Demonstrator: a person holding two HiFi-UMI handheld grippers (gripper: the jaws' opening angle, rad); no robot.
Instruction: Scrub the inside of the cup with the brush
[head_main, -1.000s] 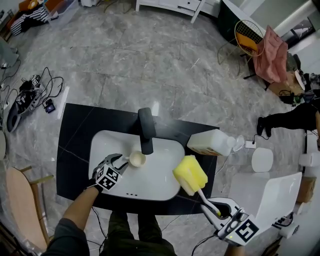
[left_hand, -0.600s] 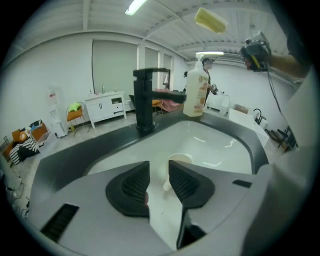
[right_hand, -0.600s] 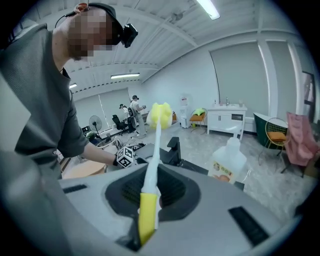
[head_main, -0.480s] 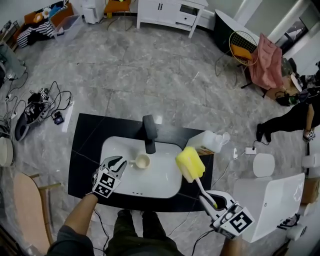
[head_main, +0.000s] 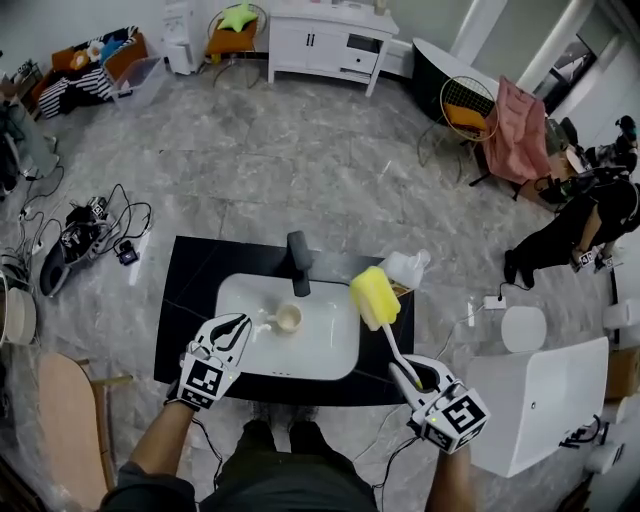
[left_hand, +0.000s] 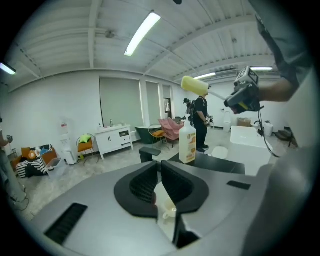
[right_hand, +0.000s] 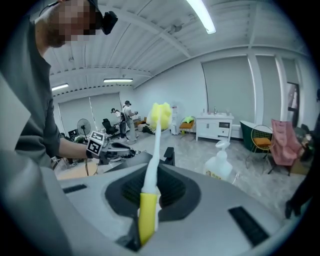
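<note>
A small cream cup (head_main: 288, 318) stands in the white sink (head_main: 325, 350), in front of the black faucet (head_main: 297, 262). My left gripper (head_main: 236, 328) hovers just left of the cup; its jaws are closing to a thin slit with nothing between them. In the left gripper view the cup (left_hand: 169, 207) shows below the left gripper (left_hand: 159, 167). My right gripper (head_main: 412, 376) is shut on the yellow handle of the brush (right_hand: 146, 217). The brush's yellow sponge head (head_main: 375, 297) is raised over the sink's right edge, away from the cup.
A white detergent bottle (head_main: 405, 270) sits on the black counter (head_main: 185, 290) behind the sink's right corner. A white chair (head_main: 535, 400) stands to the right. Cables and devices (head_main: 80, 235) lie on the floor to the left. A person (head_main: 585, 225) is at far right.
The left jaws have narrowed from wide open to almost together, still beside the cup. The right gripper and brush have risen a little, the sponge head moving back toward the bottle.
</note>
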